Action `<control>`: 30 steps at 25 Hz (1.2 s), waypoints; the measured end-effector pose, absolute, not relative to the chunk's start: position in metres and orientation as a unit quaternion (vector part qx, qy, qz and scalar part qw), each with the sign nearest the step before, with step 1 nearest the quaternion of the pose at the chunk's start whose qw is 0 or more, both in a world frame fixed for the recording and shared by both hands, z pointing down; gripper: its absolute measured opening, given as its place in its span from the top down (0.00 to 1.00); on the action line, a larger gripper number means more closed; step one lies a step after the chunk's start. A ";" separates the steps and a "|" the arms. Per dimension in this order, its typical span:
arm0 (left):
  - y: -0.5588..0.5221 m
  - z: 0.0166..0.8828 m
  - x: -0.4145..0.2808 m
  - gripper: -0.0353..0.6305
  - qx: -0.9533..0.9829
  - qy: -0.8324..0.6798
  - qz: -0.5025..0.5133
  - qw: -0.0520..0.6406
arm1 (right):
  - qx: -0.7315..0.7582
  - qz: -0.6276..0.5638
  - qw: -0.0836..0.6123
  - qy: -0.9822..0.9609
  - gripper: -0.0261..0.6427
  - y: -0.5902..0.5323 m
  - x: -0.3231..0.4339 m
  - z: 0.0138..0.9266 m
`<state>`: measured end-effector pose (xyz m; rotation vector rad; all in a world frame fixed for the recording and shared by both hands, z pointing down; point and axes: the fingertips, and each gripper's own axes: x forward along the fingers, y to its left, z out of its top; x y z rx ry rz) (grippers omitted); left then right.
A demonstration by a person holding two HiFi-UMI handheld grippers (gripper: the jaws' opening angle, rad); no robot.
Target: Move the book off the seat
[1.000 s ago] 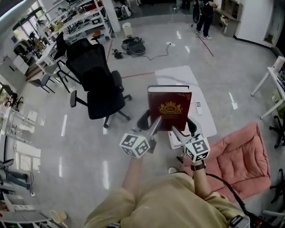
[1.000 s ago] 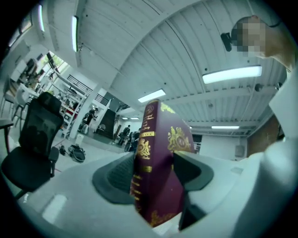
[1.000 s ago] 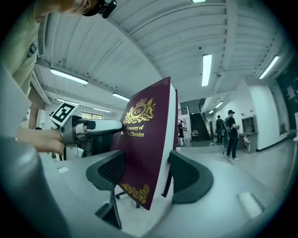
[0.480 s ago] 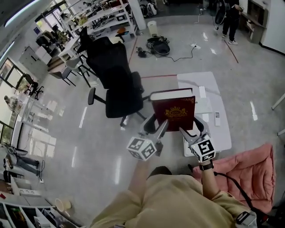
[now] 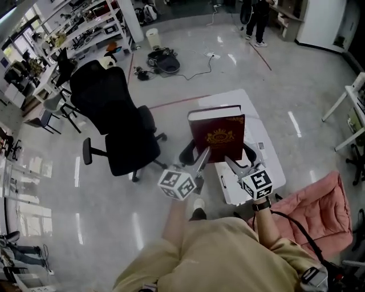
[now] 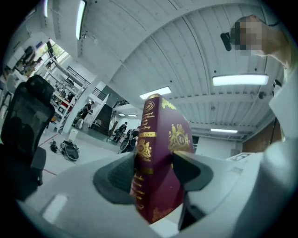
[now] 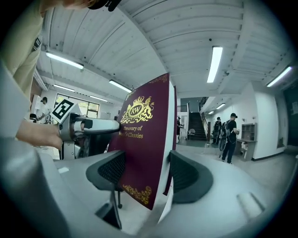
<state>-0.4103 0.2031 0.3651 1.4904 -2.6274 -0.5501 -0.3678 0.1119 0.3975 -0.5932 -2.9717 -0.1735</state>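
Note:
A thick maroon book (image 5: 217, 134) with gold print stands upright in the air, held between both grippers. My left gripper (image 5: 201, 157) clamps its lower left corner at the spine, and my right gripper (image 5: 231, 165) clamps its lower right edge. In the left gripper view the pads press either side of the book (image 6: 158, 167), so the left gripper (image 6: 156, 179) is shut on it. The right gripper view shows the front cover of the book (image 7: 144, 139) with the right gripper (image 7: 144, 179) shut on its bottom edge.
A white low table (image 5: 268, 154) lies under and behind the book. A black office chair (image 5: 120, 125) stands to the left, a pink cushioned seat (image 5: 319, 211) at the lower right. Cables (image 5: 165, 60) lie on the floor farther off, and people (image 5: 259, 17) stand at the far end.
Both grippers have carried the book along together across the room. The black chair and white table have shifted in the head view. The grip on the book is unchanged.

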 end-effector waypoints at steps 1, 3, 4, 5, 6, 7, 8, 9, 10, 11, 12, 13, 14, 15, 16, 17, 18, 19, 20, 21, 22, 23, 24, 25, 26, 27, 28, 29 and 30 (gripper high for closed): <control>0.205 0.365 -0.422 0.58 0.494 -0.850 -0.179 0.036 | -0.184 -0.055 0.053 -0.980 0.52 0.115 -0.378 0.397; 0.210 0.368 -0.447 0.58 0.508 -0.842 -0.177 0.038 | -0.166 -0.049 0.056 -0.983 0.52 0.120 -0.400 0.401; 0.212 0.372 -0.459 0.58 0.514 -0.838 -0.177 0.042 | -0.158 -0.044 0.059 -0.985 0.52 0.124 -0.410 0.405; 0.215 0.379 -0.470 0.58 0.519 -0.835 -0.177 0.048 | -0.149 -0.035 0.064 -0.986 0.52 0.127 -0.418 0.412; 0.216 0.387 -0.479 0.58 0.524 -0.831 -0.177 0.058 | -0.140 -0.024 0.071 -0.987 0.52 0.131 -0.425 0.422; 0.216 0.398 -0.487 0.58 0.529 -0.827 -0.176 0.071 | -0.129 -0.011 0.080 -0.988 0.52 0.133 -0.430 0.432; 0.215 0.408 -0.494 0.58 0.533 -0.823 -0.174 0.085 | -0.119 0.004 0.091 -0.989 0.52 0.133 -0.434 0.443; 0.212 0.418 -0.499 0.58 0.537 -0.820 -0.172 0.100 | -0.110 0.018 0.102 -0.989 0.52 0.132 -0.437 0.454; 0.207 0.427 -0.505 0.58 0.541 -0.816 -0.170 0.113 | -0.102 0.031 0.112 -0.988 0.52 0.129 -0.441 0.464; 0.202 0.436 -0.510 0.58 0.545 -0.812 -0.167 0.125 | -0.095 0.039 0.121 -0.987 0.52 0.125 -0.444 0.472; 0.196 0.444 -0.516 0.58 0.549 -0.808 -0.165 0.137 | -0.088 0.044 0.129 -0.987 0.52 0.120 -0.448 0.480; 0.189 0.450 -0.522 0.58 0.553 -0.803 -0.165 0.147 | -0.083 0.047 0.135 -0.986 0.52 0.114 -0.453 0.485; 0.180 0.456 -0.529 0.58 0.555 -0.800 -0.167 0.157 | -0.079 0.049 0.141 -0.986 0.52 0.106 -0.459 0.489; 0.170 0.460 -0.535 0.58 0.557 -0.796 -0.168 0.165 | -0.075 0.050 0.147 -0.985 0.52 0.096 -0.464 0.493; 0.157 0.464 -0.541 0.58 0.558 -0.794 -0.169 0.173 | -0.073 0.053 0.152 -0.984 0.52 0.084 -0.470 0.496; 0.143 0.467 -0.547 0.58 0.559 -0.792 -0.166 0.180 | -0.070 0.057 0.156 -0.984 0.52 0.070 -0.475 0.499; 0.128 0.469 -0.554 0.58 0.560 -0.791 -0.160 0.186 | -0.069 0.065 0.160 -0.983 0.52 0.057 -0.482 0.503; 0.115 0.471 -0.562 0.58 0.561 -0.791 -0.149 0.190 | -0.067 0.074 0.162 -0.982 0.52 0.045 -0.491 0.507; 0.102 0.472 -0.574 0.58 0.563 -0.792 -0.137 0.193 | -0.064 0.085 0.162 -0.981 0.52 0.033 -0.502 0.510; 0.089 0.472 -0.588 0.58 0.565 -0.792 -0.127 0.196 | -0.060 0.096 0.160 -0.981 0.52 0.022 -0.515 0.512; 0.076 0.470 -0.603 0.58 0.567 -0.791 -0.119 0.197 | -0.056 0.106 0.158 -0.980 0.52 0.011 -0.529 0.512; 0.064 0.469 -0.617 0.58 0.569 -0.790 -0.114 0.199 | -0.052 0.114 0.155 -0.980 0.52 0.000 -0.543 0.512; 0.053 0.468 -0.631 0.58 0.572 -0.787 -0.110 0.202 | -0.049 0.121 0.151 -0.980 0.52 -0.010 -0.556 0.511; 0.041 0.467 -0.645 0.58 0.575 -0.785 -0.106 0.204 | -0.047 0.127 0.147 -0.980 0.52 -0.021 -0.568 0.510; 0.029 0.465 -0.657 0.58 0.579 -0.782 -0.103 0.206 | -0.043 0.131 0.142 -0.980 0.52 -0.033 -0.580 0.509; 0.016 0.464 -0.669 0.58 0.582 -0.780 -0.099 0.208 | -0.039 0.135 0.137 -0.981 0.52 -0.045 -0.591 0.508; 0.003 0.464 -0.678 0.58 0.584 -0.778 -0.095 0.210 | -0.034 0.139 0.134 -0.981 0.52 -0.056 -0.600 0.508; -0.009 0.465 -0.685 0.58 0.587 -0.776 -0.090 0.213 | -0.029 0.145 0.132 -0.980 0.52 -0.067 -0.607 0.511; -0.022 0.468 -0.690 0.58 0.589 -0.774 -0.084 0.215 | -0.024 0.151 0.132 -0.979 0.52 -0.078 -0.612 0.515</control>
